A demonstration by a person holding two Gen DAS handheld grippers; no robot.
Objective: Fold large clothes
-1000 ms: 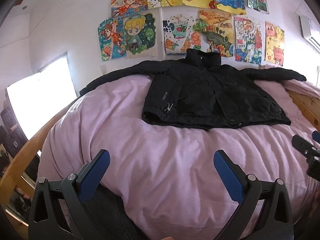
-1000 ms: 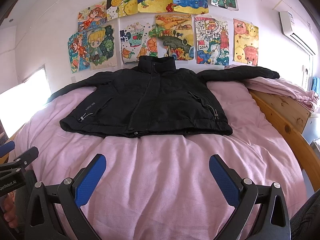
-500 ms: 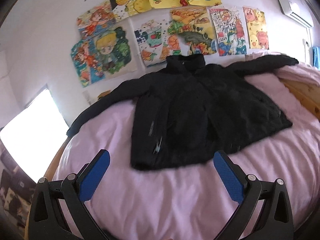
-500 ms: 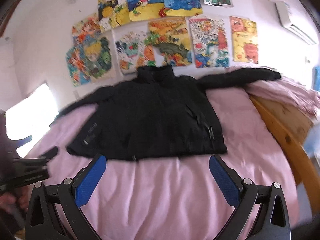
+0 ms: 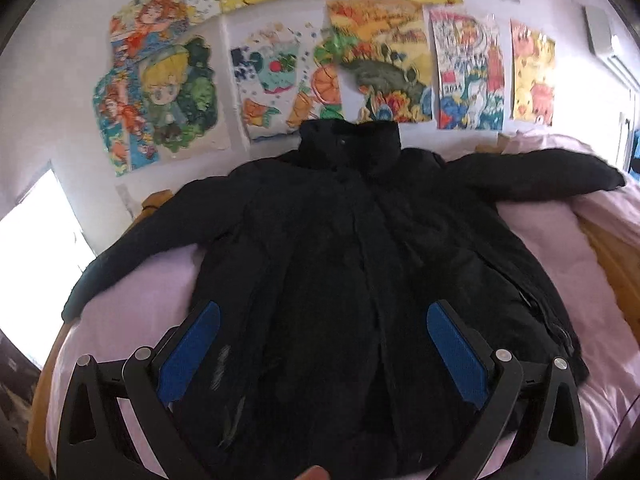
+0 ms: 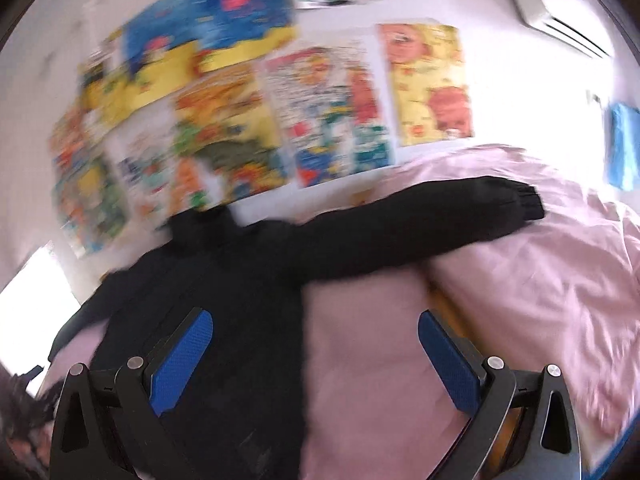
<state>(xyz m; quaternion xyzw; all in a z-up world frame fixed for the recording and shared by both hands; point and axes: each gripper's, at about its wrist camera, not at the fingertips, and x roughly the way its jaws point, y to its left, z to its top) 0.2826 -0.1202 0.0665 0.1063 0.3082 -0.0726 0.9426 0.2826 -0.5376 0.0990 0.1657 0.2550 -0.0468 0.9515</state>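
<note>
Item: black padded jacket (image 5: 352, 264), laid face up on a pink bedsheet (image 5: 152, 292), collar (image 5: 350, 144) toward the wall of drawings (image 5: 380, 68), both sleeves spread wide.

Left sleeve (image 5: 132, 248): runs out to the bed's left edge, near a bright window (image 5: 32, 264). Little free sheet beyond the cuff; judged best folded inward across the chest.

Left claw (image 5: 323, 354): released, blue pads wide apart, hanging over the lower body of the jacket, gripping nothing.

Handling, as judged: soft, bulky, moderately heavy for cloth; the shell looks smooth and may slide in the pads. A thick gather at a cuff, shoulder seam or hem should hold better than a single layer. The zip pull (image 5: 560, 332) by the right pocket could snag.

Right claw (image 6: 315, 348): released, empty, hanging over the jacket's right edge and bare sheet; this view is motion-blurred.

Right sleeve (image 6: 420, 232): cuff (image 6: 528, 200) lies on rumpled pink bedding, well clear of the claw. A wooden bed rail (image 5: 612, 264) bounds that side; open sheet lies below the sleeve.
</note>
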